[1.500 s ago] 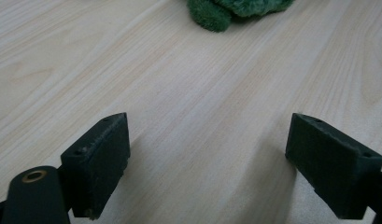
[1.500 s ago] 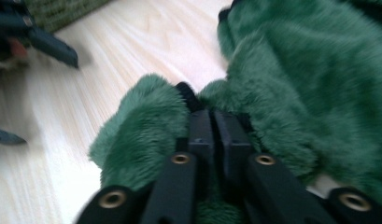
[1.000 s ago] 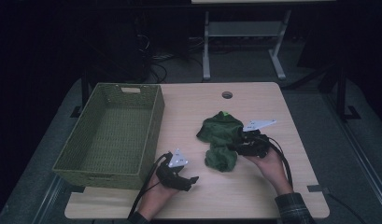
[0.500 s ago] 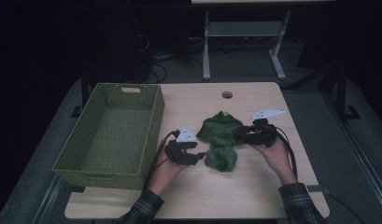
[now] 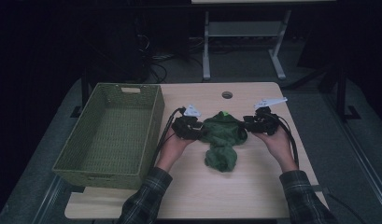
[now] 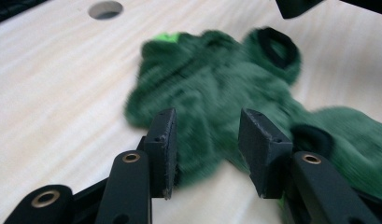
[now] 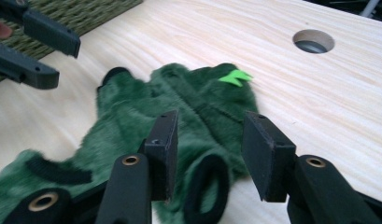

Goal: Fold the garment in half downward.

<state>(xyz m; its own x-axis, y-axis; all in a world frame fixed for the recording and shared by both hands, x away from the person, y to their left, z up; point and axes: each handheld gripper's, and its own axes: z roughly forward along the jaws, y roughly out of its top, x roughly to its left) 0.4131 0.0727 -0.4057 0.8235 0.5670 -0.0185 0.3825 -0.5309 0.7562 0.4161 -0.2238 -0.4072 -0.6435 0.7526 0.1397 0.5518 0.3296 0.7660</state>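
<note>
Left gripper view puts the left gripper [image 6: 206,154] low over the near edge of a green plush garment [image 6: 235,93], jaws parted wide with only fabric between them and nothing pinched. The right gripper [image 7: 211,156] stands the same way at the opposite side, open over a black-edged cuff. In the high view the garment [image 5: 221,140] lies crumpled at the middle of the worktop [image 5: 254,186], between the two grippers and right of the woven basket [image 5: 109,135].

Judged risks: the thick pile could let a shallow bite slip, or a jaw could catch one layer only, so the bundle would unfold lopsidedly when lifted. Closing too low might scrape the wood.

The left gripper view is smeared with motion, so the fabric edge is unclear. The room behind the worktop is too dark to read, and the garment's shape stays uncertain.
</note>
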